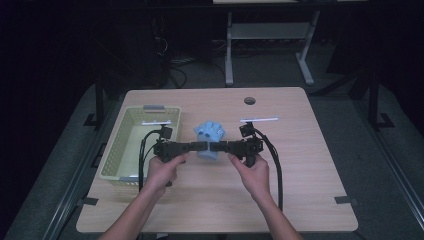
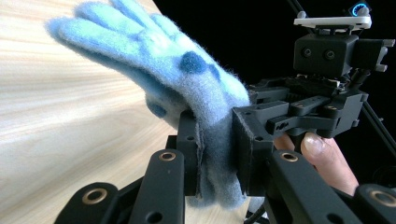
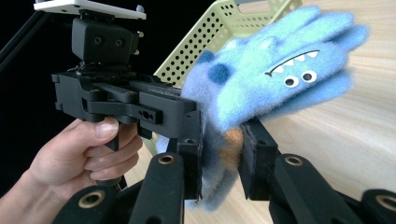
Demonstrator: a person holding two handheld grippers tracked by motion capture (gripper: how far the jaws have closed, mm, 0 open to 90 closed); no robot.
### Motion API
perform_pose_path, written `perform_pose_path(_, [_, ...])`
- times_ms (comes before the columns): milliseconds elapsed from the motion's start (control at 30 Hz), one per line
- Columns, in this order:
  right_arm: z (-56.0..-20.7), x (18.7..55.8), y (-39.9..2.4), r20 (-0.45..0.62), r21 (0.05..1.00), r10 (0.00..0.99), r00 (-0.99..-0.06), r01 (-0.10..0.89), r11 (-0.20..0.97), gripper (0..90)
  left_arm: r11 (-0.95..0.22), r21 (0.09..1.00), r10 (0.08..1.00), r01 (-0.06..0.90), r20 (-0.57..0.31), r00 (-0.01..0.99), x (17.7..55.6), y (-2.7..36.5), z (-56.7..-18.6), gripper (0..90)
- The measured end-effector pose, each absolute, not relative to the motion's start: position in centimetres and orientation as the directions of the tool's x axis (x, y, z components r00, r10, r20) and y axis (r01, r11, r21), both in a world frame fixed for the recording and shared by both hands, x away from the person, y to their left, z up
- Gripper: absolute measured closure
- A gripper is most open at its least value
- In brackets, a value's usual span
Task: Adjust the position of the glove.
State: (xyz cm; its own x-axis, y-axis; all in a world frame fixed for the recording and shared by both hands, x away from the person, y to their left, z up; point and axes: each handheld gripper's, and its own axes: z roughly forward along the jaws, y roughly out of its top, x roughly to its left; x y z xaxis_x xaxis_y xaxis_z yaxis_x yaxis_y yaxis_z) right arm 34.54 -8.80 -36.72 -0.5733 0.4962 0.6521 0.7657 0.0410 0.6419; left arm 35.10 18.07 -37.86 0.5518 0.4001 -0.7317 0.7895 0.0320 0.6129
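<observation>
A fuzzy blue monster glove [image 1: 209, 134] with darker spots, small eyes and a toothy mouth hangs between both grippers above the middle of the wooden table [image 1: 305, 170]. My left gripper [image 1: 201, 146] comes in from the left and is shut on the glove's cuff end; in the left gripper view the pads [image 2: 190, 154] pinch the glove [image 2: 187, 70]. My right gripper [image 1: 217, 146] meets it from the right, also shut on the cuff. In the right gripper view the glove [image 3: 275, 70] rises from between the pads [image 3: 254, 154], fingers pointing up and right.
A pale yellow-green perforated basket [image 1: 111, 150] stands at the table's left, just beyond the left gripper; its wall [image 3: 205, 42] also shows in the right gripper view. A round cable hole [image 1: 249, 100] lies near the far edge. Desk legs stand behind the table.
</observation>
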Motion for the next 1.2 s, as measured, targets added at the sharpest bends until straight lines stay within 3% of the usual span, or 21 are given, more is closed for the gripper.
perform_pose_path(1200, [-36.0, 36.8, -3.2, 0.663, 0.646, 0.441, -0.606, 0.76, 0.074, 66.4, 0.105, 0.606, 0.398, 0.788, -0.752, 0.525, 35.4, 24.3, -37.3, 74.1])
